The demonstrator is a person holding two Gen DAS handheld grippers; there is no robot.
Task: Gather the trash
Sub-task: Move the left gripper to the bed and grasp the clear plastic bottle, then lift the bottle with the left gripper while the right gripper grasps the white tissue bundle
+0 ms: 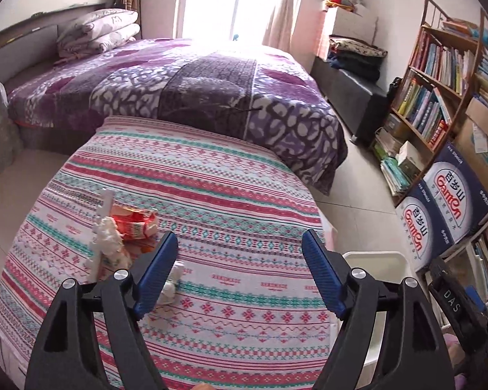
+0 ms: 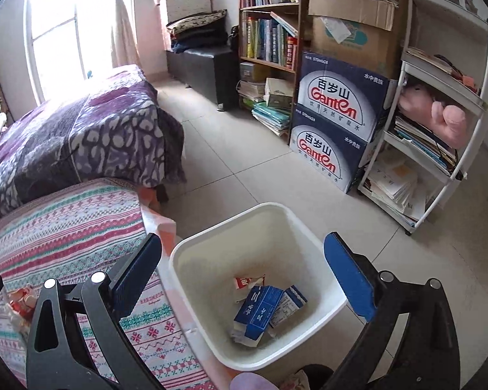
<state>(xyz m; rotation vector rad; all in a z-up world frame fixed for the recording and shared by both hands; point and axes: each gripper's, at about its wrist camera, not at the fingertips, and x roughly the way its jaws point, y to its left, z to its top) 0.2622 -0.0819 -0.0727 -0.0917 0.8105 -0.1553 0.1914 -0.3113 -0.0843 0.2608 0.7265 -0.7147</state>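
On the left side of the striped cloth (image 1: 211, 195) lies a little heap of trash: a red and white wrapper (image 1: 136, 222), a crumpled white tissue (image 1: 109, 237) touching it, and a thin white stick (image 1: 102, 224) lying across them. Just beside the heap, nearer the camera, is a small white paper ball (image 1: 170, 284), partly hidden behind one blue finger. The left gripper (image 1: 240, 273) hangs over the cloth with its jaws wide apart and nothing between them. Behind the cloth is a bed with a purple blanket (image 1: 179, 91). To the right of the cloth, on the floor, stands a white bin (image 2: 211, 253). Inside it lie a blue box (image 2: 260, 312), a smaller blue and white carton (image 2: 288, 305) touching it, and a red and white scrap (image 2: 245, 282) behind them. The right gripper (image 2: 244, 279) is above the bin, jaws spread wide, holding nothing. Farther right are two blue water boxes (image 2: 335, 130), stacked, between a bookshelf (image 2: 270, 32) and a white rack (image 2: 439, 113).
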